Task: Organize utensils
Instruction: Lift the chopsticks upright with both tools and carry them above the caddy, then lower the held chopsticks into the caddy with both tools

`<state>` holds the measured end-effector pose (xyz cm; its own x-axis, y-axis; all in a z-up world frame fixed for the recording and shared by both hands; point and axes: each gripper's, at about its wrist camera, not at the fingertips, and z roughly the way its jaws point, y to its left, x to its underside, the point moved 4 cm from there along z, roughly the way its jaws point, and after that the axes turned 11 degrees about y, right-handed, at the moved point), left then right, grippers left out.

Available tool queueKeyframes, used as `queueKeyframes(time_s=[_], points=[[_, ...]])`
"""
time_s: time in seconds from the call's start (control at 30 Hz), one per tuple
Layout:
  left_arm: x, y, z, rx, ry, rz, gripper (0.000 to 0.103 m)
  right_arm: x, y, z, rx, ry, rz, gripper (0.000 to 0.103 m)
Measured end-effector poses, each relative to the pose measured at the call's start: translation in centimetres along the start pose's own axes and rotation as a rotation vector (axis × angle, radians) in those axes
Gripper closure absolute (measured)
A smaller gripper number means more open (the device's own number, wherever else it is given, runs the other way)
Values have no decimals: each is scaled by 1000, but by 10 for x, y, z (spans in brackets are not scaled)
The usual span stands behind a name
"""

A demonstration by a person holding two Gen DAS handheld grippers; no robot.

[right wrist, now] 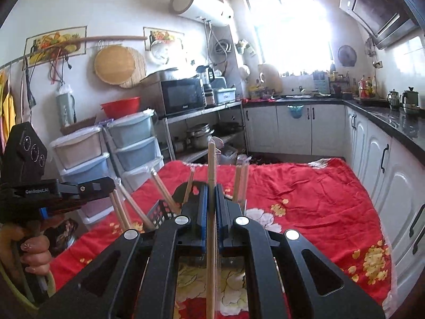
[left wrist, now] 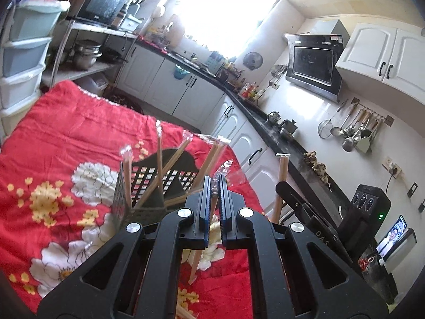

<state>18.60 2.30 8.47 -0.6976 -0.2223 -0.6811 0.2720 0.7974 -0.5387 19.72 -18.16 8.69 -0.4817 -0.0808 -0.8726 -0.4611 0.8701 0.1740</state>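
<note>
Your left gripper (left wrist: 213,186) and right gripper (right wrist: 211,199) each clamp a wrapped chopstick pair above the black basket (left wrist: 148,183) on the red cloth (left wrist: 66,122); tip each end down inside the rim before you let go

The chopsticks (right wrist: 211,164) are pale matt wood in clear glossy plastic sleeves. The basket (left wrist: 170,178) is black perforated plastic. The tablecloth (right wrist: 305,186) is red flowered cloth, softly creased. Both grippers, left (left wrist: 214,186) and right (right wrist: 211,199), are matt black plastic with shiny metal screws. The countertop (right wrist: 393,122) is glossy dark stone.
</note>
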Motion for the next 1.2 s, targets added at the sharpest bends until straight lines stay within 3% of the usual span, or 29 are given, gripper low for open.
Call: queueKeyframes(time_s=[0.23,0.7,0.93,1.2], points=[[-20,-11,-11,-9,-56,30,100,-16,-9,-3,15,-74,25,97],[-72,-14,-48,-121,-223,79,100,-62,-16,-1,0,-298,22,97],[-80,-11,-56,-207,-283,97,100,-78,-16,7,14,-385,4,97],[-78,0,-43,-243,-290,80,100,-94,-21,28,59,-430,2,97]])
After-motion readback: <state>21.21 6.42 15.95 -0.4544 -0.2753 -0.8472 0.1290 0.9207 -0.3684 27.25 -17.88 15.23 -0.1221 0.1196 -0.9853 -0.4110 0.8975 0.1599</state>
